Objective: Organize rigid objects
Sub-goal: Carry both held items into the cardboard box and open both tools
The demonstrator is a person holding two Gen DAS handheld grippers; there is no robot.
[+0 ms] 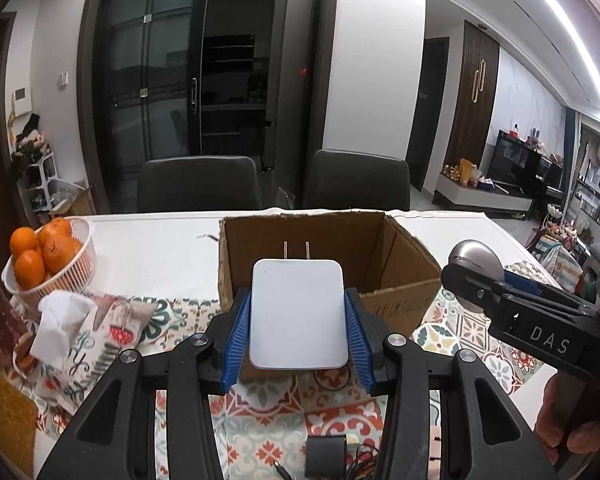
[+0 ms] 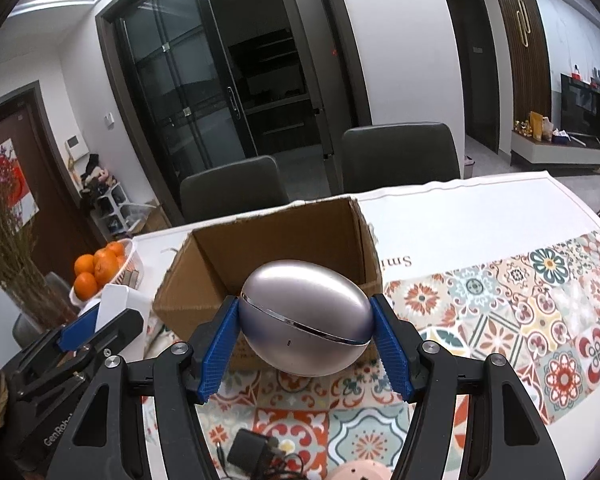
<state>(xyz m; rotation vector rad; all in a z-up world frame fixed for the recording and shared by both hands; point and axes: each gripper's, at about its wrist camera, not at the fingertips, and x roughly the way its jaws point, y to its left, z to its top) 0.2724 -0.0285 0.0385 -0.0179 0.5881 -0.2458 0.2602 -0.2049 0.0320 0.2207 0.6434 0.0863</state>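
Both loads are lifted, transport step: left gripper (image 1: pixel 298 322) clamps a flat white rounded plastic wall charger (image 1: pixel 298 314) with its two prongs forward, right gripper (image 2: pixel 305 330) clamps a silver-grey egg-shaped plastic case (image 2: pixel 306 318), both held above the patterned cloth just short of the open brown cardboard box (image 1: pixel 412 280) mid-tabletop. Next, I judge, carry each over the near rim and release inside. Box floor is hidden; black adapter (image 2: pixel 252 454) with cord at the near edge is cut off.

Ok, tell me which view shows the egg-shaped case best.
The right wrist view: the silver egg-shaped case fills the centre, seam visible, clamped in the right gripper. The left wrist view catches only its rounded top behind that gripper, at the right.
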